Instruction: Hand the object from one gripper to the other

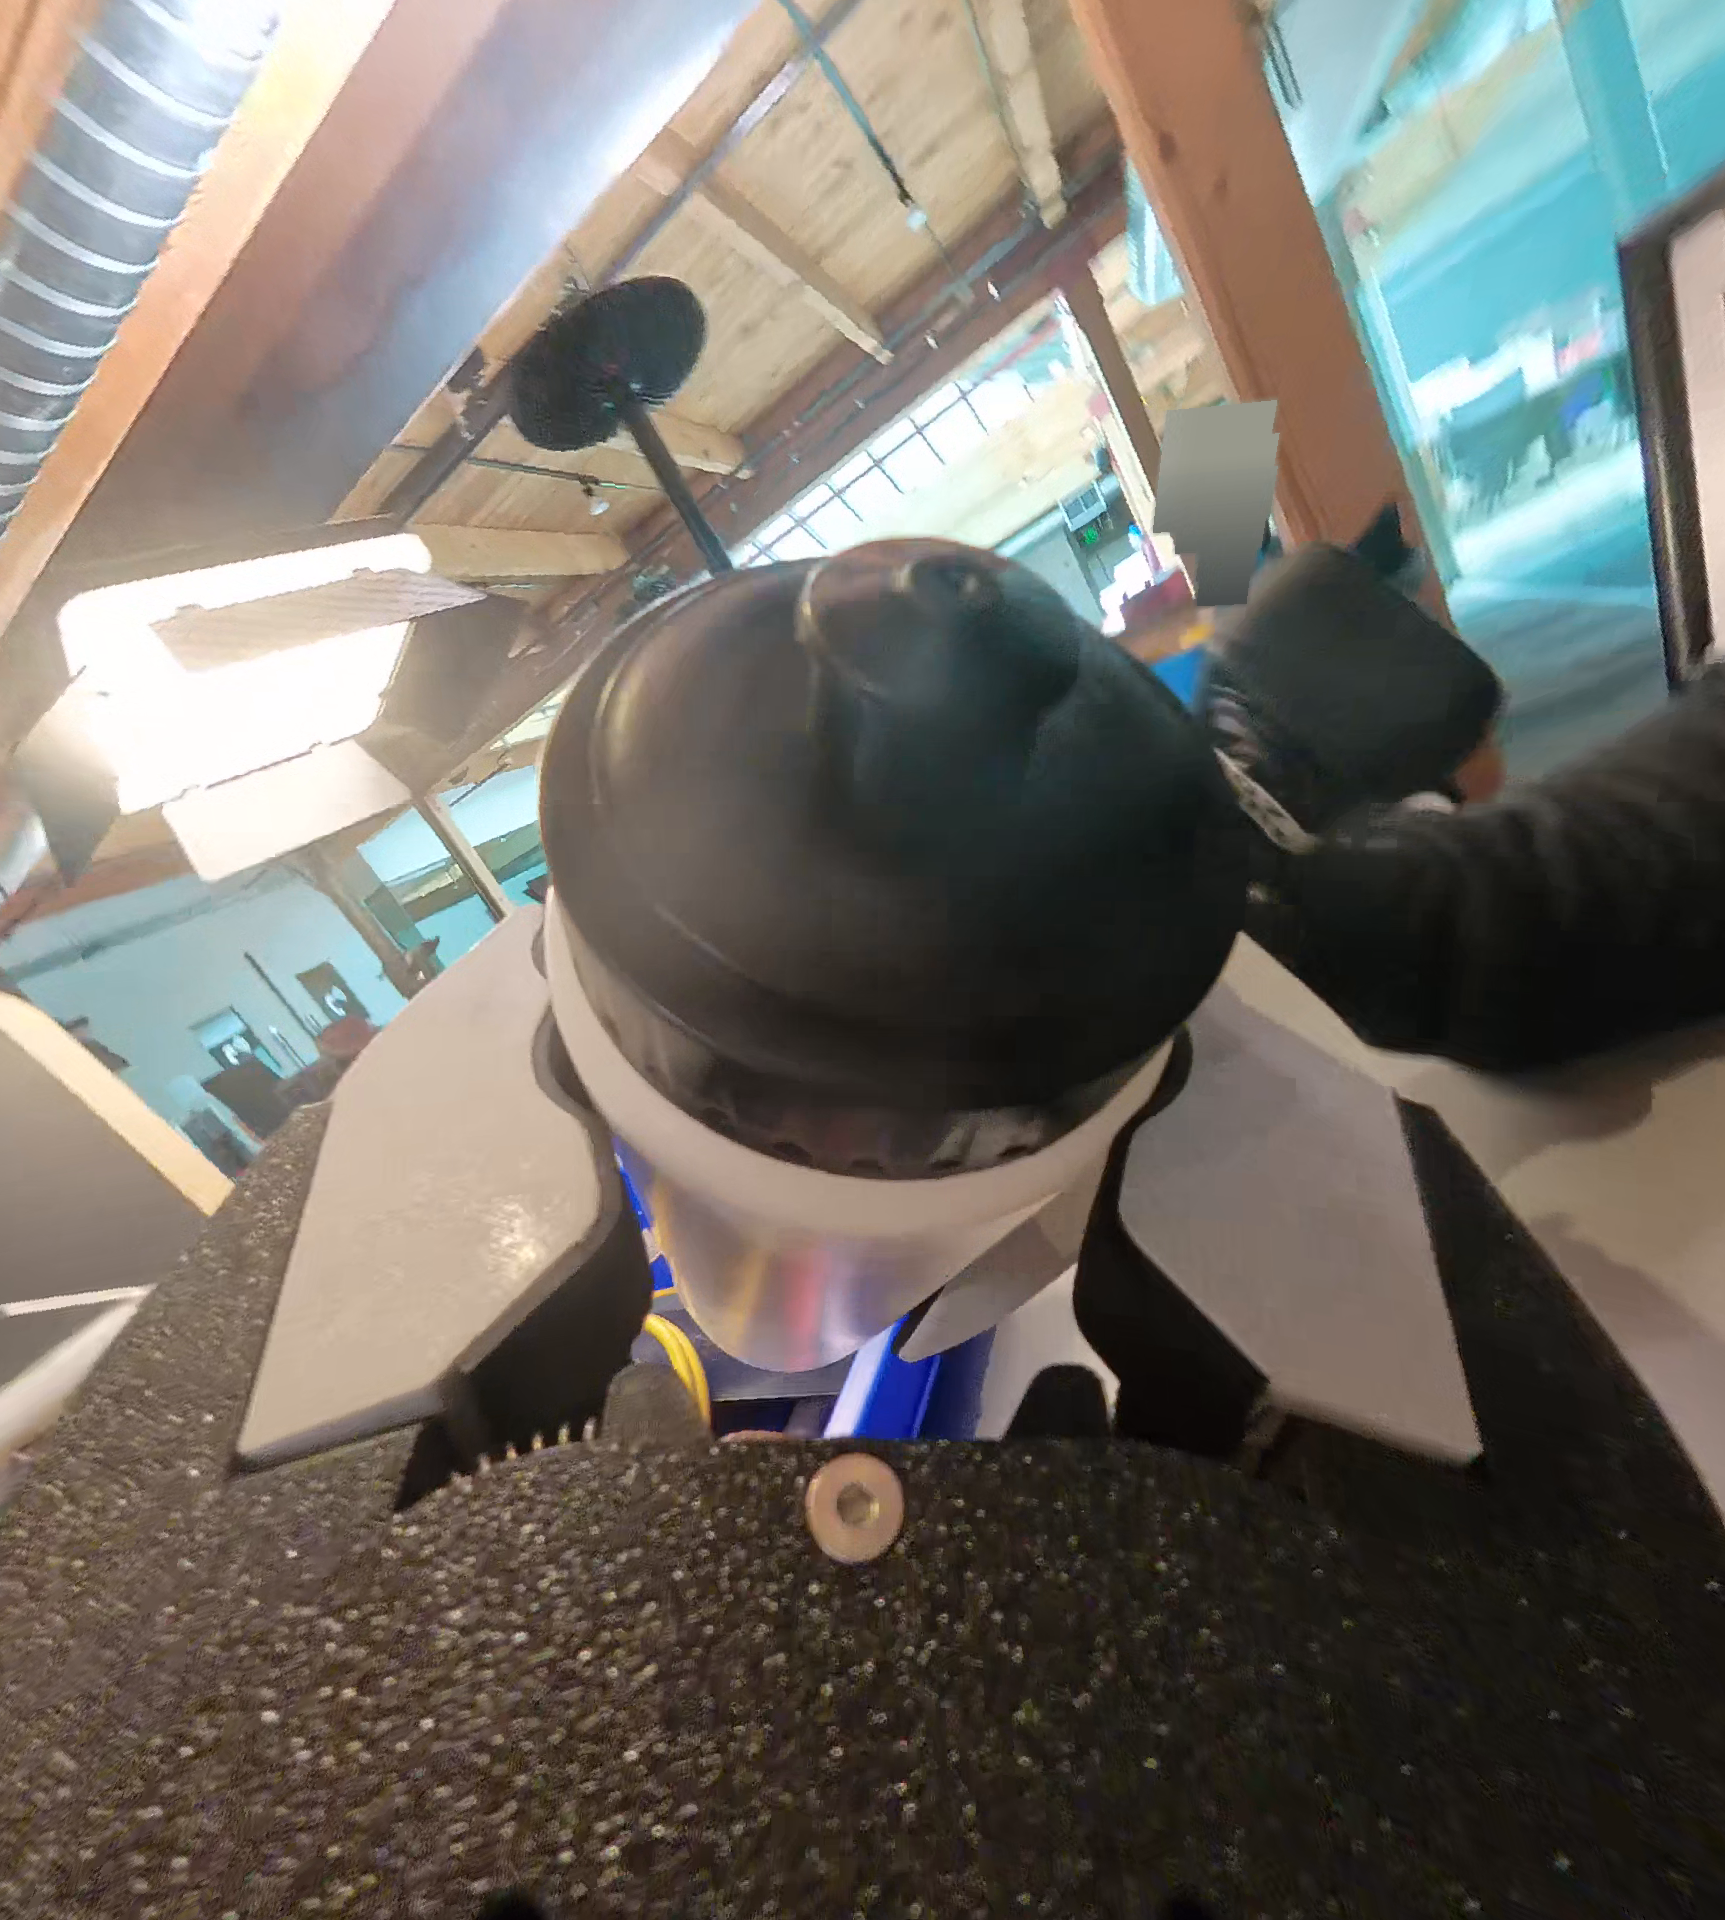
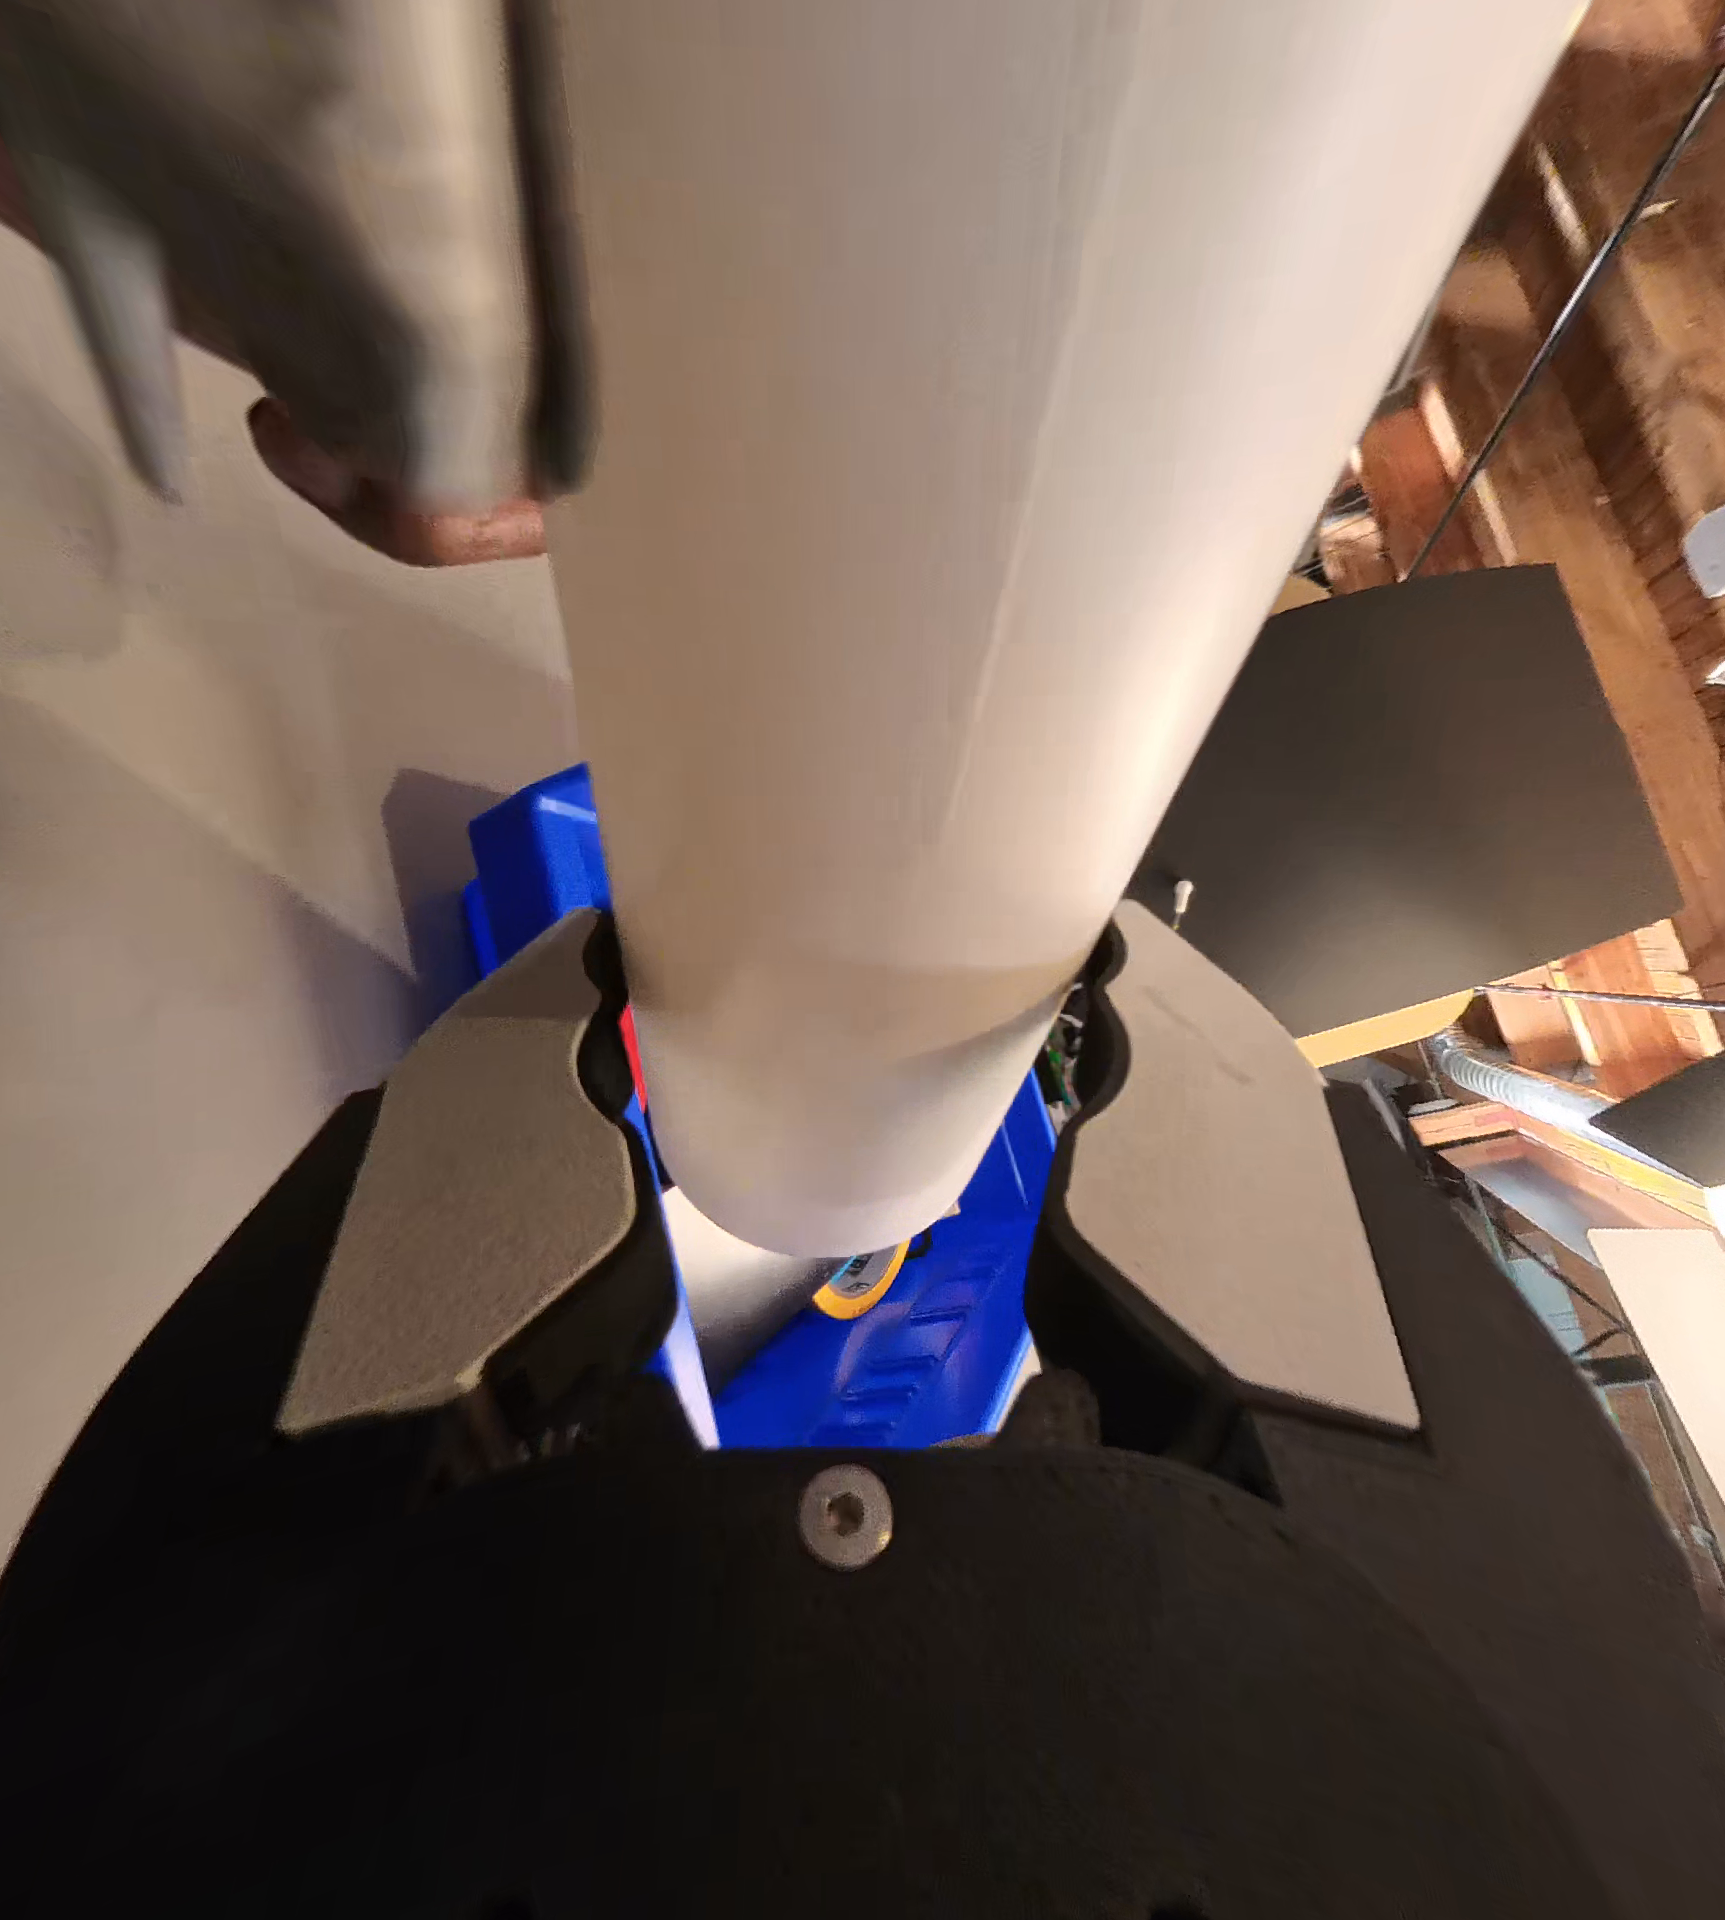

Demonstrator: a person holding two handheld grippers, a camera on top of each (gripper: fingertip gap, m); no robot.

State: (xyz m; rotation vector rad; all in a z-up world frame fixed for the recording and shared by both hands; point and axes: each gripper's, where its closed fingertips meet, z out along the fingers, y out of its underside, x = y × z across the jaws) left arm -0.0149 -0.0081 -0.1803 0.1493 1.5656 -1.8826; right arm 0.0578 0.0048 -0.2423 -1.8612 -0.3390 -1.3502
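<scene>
A white bottle (image 2: 889, 520) with a black domed lid (image 1: 868, 779) is held in the air between both grippers. My left gripper (image 1: 868, 987) is shut on the white band (image 1: 837, 1174) just under the lid. My right gripper (image 2: 858, 935) is shut on the narrower bottom end of the bottle. In the right wrist view, one blurred finger (image 2: 484, 312) of the left gripper presses against the bottle's side farther up. The middle of the bottle is hidden in the left wrist view.
A blue bin (image 2: 899, 1351) with a yellow item (image 2: 858, 1283) in it sits on a white table (image 2: 110, 935) under the bottle. A person's black sleeve (image 1: 1512, 904) reaches in from the right. Black panels (image 2: 1409, 790) and a bright lamp (image 1: 234, 675) stand nearby. Some 9 cm of space lies between my two pairs of fingers.
</scene>
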